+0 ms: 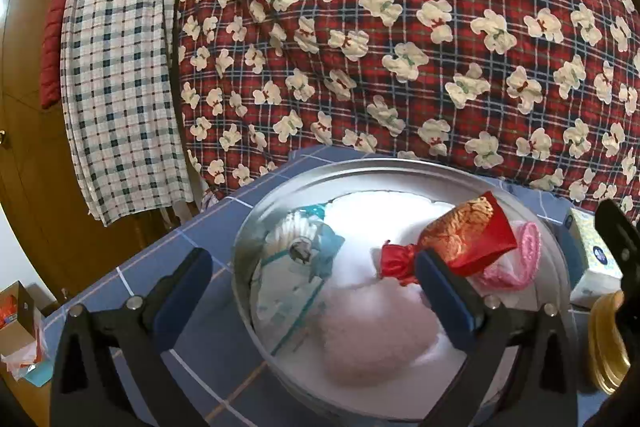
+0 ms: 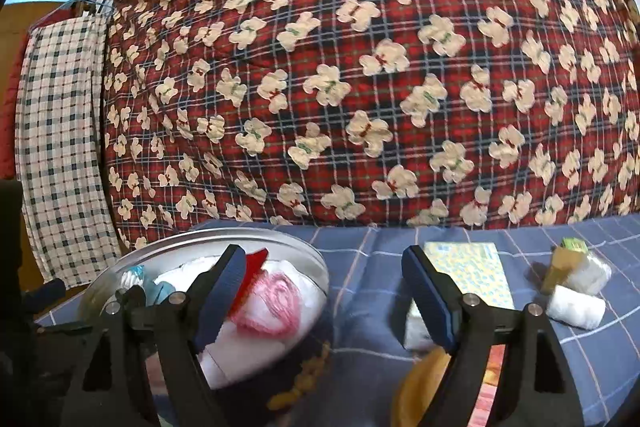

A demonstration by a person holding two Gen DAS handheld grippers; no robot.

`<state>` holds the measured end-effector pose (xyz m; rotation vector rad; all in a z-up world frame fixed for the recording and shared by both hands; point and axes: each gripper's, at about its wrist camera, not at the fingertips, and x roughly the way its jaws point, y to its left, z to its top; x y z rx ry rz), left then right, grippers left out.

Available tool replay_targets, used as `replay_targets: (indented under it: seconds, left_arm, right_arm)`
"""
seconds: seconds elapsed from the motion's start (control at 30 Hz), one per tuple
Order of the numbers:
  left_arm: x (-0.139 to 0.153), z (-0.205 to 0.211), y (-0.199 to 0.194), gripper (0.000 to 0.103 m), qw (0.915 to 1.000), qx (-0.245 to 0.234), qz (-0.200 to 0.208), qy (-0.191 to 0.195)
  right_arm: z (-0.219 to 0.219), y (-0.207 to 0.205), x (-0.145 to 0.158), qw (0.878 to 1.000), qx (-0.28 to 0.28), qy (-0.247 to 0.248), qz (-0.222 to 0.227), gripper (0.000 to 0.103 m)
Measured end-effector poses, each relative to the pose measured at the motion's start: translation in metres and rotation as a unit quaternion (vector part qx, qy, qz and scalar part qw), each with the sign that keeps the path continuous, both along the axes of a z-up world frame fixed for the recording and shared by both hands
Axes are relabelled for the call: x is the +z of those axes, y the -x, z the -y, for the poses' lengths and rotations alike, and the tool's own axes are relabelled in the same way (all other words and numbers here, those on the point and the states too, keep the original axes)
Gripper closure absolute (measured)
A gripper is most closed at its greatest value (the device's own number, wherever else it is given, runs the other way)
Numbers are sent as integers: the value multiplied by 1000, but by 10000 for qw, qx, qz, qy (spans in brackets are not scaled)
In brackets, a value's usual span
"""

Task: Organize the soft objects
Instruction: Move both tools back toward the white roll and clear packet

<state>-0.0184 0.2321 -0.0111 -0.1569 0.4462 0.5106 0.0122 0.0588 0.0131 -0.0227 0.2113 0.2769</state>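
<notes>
Both cameras sit low over a blue checked cloth (image 2: 380, 259), looking forward along their fingers toward a red quilt (image 1: 400, 47) that fills the background. The left wrist view hangs close above a metal bowl (image 1: 256, 227), which takes up its lower middle. The right wrist view sits further right — the same bowl (image 2: 304, 255) at its lower left, a tissue box (image 2: 468, 267) ahead. Both share bowl, quilt and a plaid towel (image 1: 120, 87) at far left.
</notes>
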Motion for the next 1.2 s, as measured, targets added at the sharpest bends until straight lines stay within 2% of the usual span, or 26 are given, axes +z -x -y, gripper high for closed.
replay_targets:
  seconds: [0.1, 0.3, 0.7, 1.2]
  left_arm:
    - [1, 9, 4, 0, 9999, -44, 72, -67]
    - [4, 27, 8, 0, 9997, -203, 136, -69]
    - [8, 72, 19, 0, 9976, -652, 248, -36]
    - [15, 152, 17, 0, 9896, -1377, 282, -301]
  right_arm:
    - [14, 6, 0, 10000, -18, -55, -53, 21]
    - [34, 19, 4, 9997, -136, 82, 193, 21]
    - [74, 23, 4, 9992, -68, 401, 25, 21]
    - [162, 14, 8, 9962, -739, 450, -90, 21]
